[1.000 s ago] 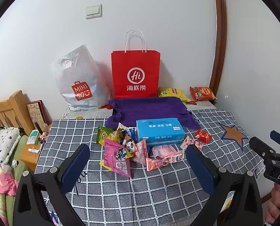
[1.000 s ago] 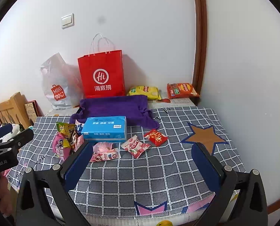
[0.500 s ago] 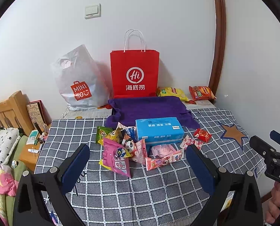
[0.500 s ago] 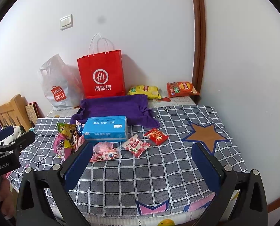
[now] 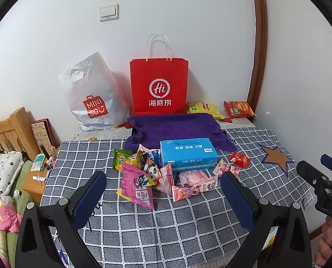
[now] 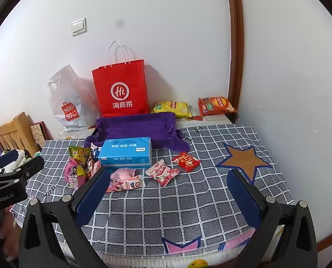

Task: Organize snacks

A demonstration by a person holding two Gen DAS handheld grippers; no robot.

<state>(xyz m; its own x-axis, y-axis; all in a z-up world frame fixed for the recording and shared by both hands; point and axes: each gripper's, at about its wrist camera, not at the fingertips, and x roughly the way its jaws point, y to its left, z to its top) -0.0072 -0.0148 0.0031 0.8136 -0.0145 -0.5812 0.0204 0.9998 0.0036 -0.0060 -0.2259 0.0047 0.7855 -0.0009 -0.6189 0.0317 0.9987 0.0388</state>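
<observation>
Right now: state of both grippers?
Left gripper: open, holding nothing.
Right gripper: open, holding nothing.

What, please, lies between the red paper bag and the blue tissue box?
The purple cloth, seen in both wrist views, fills the stretch from the red paper bag to the blue tissue box.

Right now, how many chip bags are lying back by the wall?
2: a yellow chip bag just right of the red paper bag, and an orange chip bag in the corner beside the wooden trim.

Glossy snack packets (image 5: pixel 136 184); matt purple cloth (image 5: pixel 177 127)
</observation>
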